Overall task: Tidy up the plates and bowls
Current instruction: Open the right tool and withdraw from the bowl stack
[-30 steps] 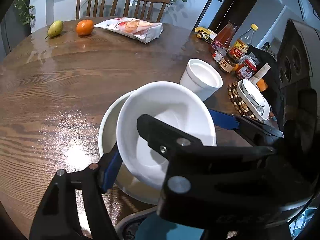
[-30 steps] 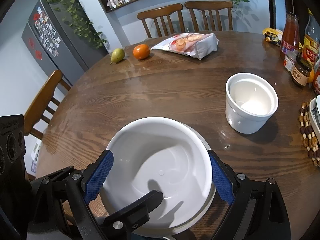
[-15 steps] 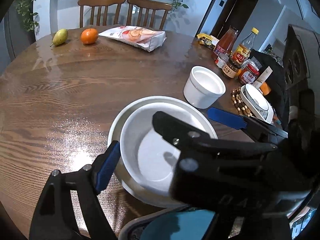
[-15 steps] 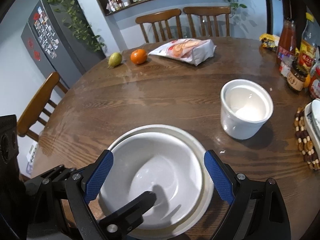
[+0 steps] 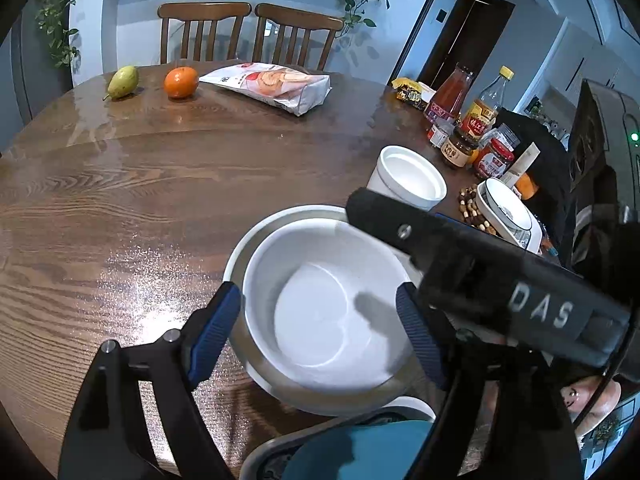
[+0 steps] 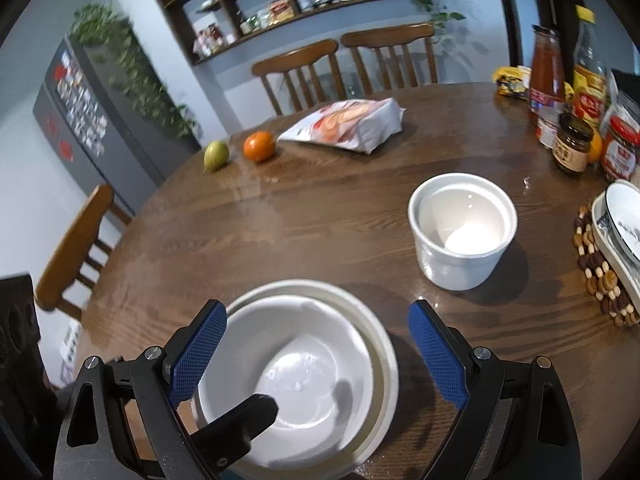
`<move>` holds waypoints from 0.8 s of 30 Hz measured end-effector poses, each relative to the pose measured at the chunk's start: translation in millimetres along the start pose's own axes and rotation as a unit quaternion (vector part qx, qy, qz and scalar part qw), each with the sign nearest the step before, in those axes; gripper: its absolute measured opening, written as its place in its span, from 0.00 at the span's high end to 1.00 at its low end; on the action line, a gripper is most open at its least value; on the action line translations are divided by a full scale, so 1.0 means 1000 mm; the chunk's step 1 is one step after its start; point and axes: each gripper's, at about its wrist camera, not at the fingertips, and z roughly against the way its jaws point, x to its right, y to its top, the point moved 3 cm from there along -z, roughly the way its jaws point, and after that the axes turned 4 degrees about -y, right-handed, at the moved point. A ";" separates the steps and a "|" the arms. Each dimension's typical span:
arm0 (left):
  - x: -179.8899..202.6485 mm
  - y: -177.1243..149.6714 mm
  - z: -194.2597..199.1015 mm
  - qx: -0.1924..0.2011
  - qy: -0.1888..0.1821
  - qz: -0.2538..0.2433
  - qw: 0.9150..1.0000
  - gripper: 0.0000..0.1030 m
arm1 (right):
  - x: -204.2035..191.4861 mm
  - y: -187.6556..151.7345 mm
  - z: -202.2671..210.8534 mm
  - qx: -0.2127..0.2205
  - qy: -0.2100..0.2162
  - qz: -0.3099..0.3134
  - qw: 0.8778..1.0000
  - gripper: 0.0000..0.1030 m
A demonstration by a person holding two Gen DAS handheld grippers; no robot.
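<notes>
Counter: round brown wooden counter (image 6: 280, 232).
Nested dishes, two: my smaller white ceramic bowl (image 5: 324, 312) sits inside the wider shallow white bowl (image 6: 376, 320) at the near middle of the counter.
Other white dishes, two: one tall straight-sided white ceramic pot (image 6: 464, 232) stands apart, far and right of the stack; one dark-rimmed white dish (image 6: 624, 216) lies on a wooden bead trivet (image 6: 600, 276) at the right edge.
Fruit, two: one green pear (image 6: 216, 155) just left of one orange tangerine (image 6: 260, 145), far side.
Left gripper (image 5: 320, 320): spread, blue pads on either side of the smaller bowl, not pinching it.
Right gripper (image 6: 316, 348): spread wide, above the stack, holding nothing.
Change: a second ago the smaller bowl was tilted in my left gripper; now it rests level in the wider bowl, released.
</notes>
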 end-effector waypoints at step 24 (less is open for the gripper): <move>0.005 -0.002 0.002 0.009 0.010 -0.013 1.000 0.15 | 0.032 0.011 0.011 0.051 -0.012 -0.077 0.996 0.10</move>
